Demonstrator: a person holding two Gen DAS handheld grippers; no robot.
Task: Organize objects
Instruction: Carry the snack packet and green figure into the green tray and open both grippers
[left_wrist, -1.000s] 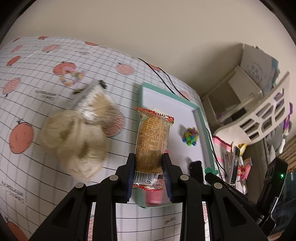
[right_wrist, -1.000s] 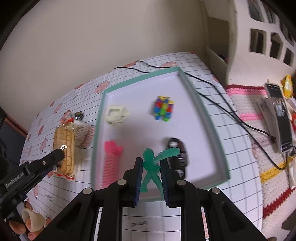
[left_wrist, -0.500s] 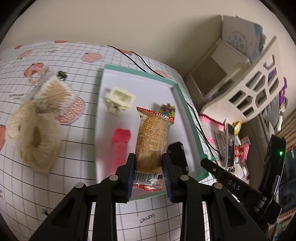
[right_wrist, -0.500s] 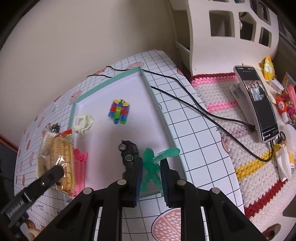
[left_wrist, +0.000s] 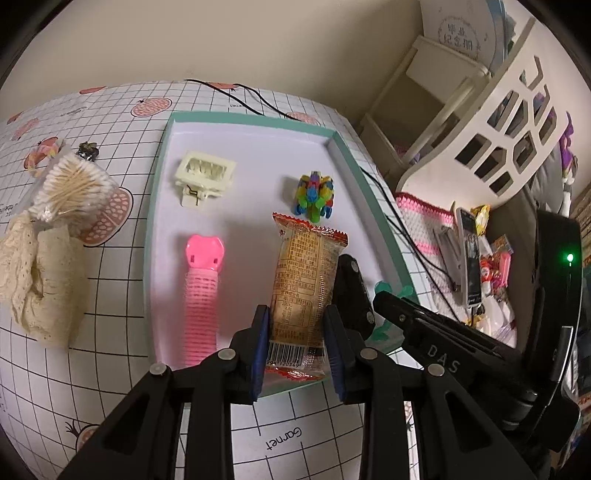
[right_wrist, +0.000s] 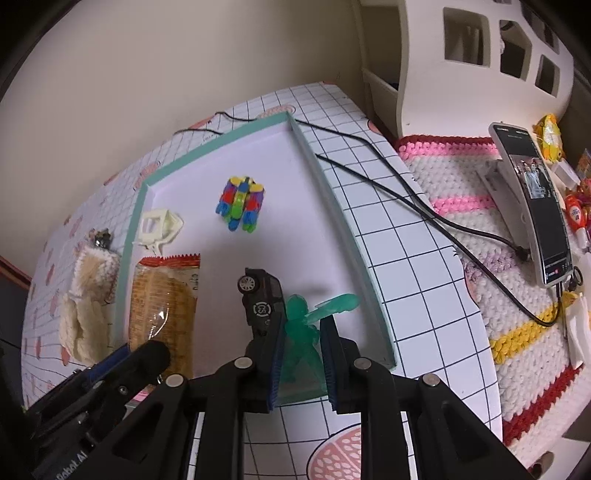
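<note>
My left tool grips the snack packet, my right tool the green figure; lowering both together risks knocking the toy car.

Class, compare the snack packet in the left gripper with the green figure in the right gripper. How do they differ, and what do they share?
The snack packet is an orange printed wrapper with a barcode; the green figure is bare translucent plastic.
The packet is a flat oblong; the figure is person-shaped with one arm stretched out.
The packet is the bigger of the two.
Shared: each is clamped between closed fingers, packet in the left gripper, figure in the right gripper, over the tray.
</note>
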